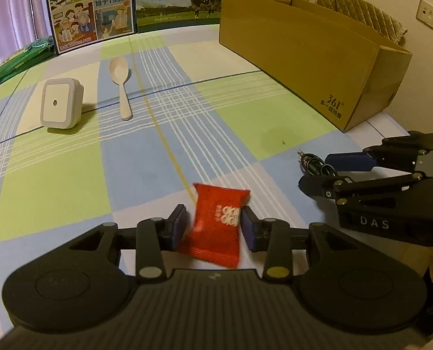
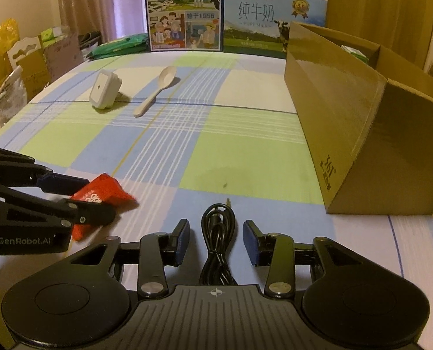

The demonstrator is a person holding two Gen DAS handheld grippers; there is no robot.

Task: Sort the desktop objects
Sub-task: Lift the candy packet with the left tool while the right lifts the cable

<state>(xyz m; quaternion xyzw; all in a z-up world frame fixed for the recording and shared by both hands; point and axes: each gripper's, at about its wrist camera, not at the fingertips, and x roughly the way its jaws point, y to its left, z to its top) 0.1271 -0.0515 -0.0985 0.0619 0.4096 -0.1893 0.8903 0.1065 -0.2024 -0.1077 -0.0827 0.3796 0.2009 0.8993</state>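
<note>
red foil sits between the blue pads of the left gripper (image 1: 213,227) at the bottom centre of its own view: a red sachet (image 1: 217,224), tilted, its right edge at the right pad while a narrow gap shows on the left, so the jaws bracket it more than pinch it. from the right wrist view the same sachet (image 2: 99,201) appears at the lower left, partly under the left tool's fingers and apparently resting on the cloth.

the right gripper (image 2: 216,242) stands spread at the bottom centre of its frame, with a coiled black cable (image 2: 217,242) lying between its pads, touched by neither.

further out, on the checked tablecloth (image 1: 70,180), a white square plug light (image 1: 60,103) and a pale spoon (image 1: 121,87) lie in the upper left, well apart from both tools. the open cardboard box (image 1: 303,49) fills the upper right, the likely place for sorted items.

risks, as i judge them: the slick, crumpled sachet could slip or twist out if the pads close off-centre; the cable's loops could spill from a narrow pinch; and the two grippers, near each other, could collide heading for the box.
</note>
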